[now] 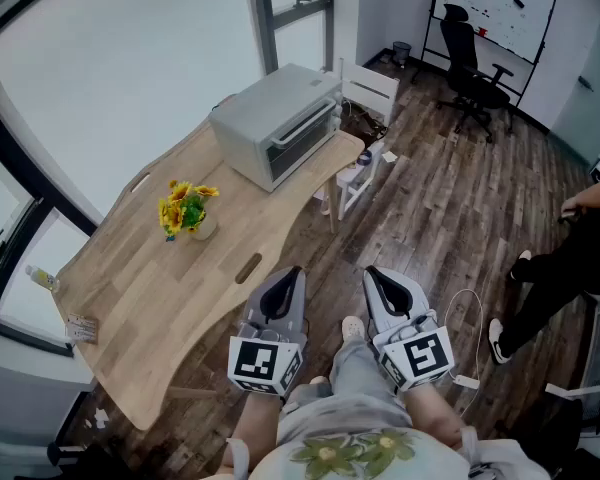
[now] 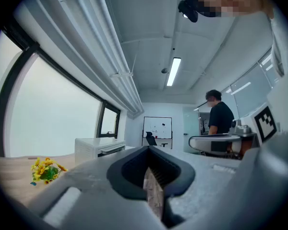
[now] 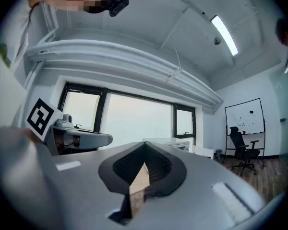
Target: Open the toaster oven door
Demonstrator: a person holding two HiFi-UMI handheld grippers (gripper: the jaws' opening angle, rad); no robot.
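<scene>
Wood flooring and a long wooden table (image 1: 150, 298) by big windows fill the room. The toaster oven (image 1: 275, 123) sits at the table's far end, and its door (image 1: 305, 136) looks shut. Nothing of the task seems done yet — approach, grasp and pull are all left. The left gripper (image 1: 284, 280) and right gripper (image 1: 378, 282) hang level near the person's lap, well apart from the oven, both clenched on nothing. The door's handle is too small to make out clearly — only a pale bar.
</scene>
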